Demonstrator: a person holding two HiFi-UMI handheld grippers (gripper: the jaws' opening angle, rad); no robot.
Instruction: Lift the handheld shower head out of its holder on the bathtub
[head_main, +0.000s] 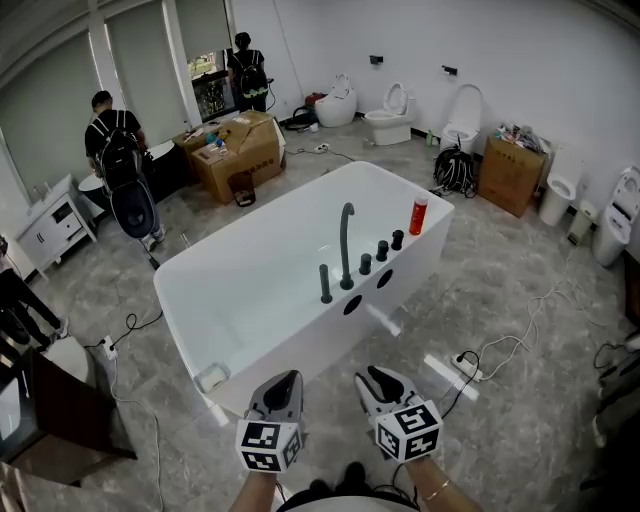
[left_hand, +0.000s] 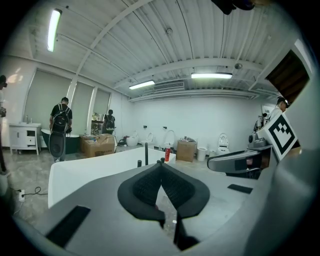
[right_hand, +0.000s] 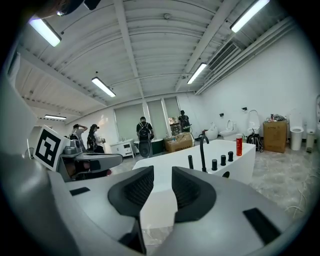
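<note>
Shower head (head_main: 326, 284) sits in bathtub (head_main: 250, 215) holder, 12 o'clock. Likely approach: left gripper (head_main: 284, 386) pinched together, right gripper (head_main: 376, 381) parted, both empty; reach next.

White walls (head_main: 520, 40) enclose a grey marble floor (head_main: 530, 430) with toilets (head_main: 390, 115) and cardboard boxes (head_main: 243, 150).

Head view steeply down; gripper views near-level; all share bathtub (head_main: 415, 262).

Ahead of the grey right hand-held gripper (head_main: 375, 378), a white bathtub (head_main: 250, 300) is carrying black fittings (head_main: 346, 248) and a red bottle (head_main: 418, 216), grey veined floor (head_main: 520, 400) lying around.
</note>
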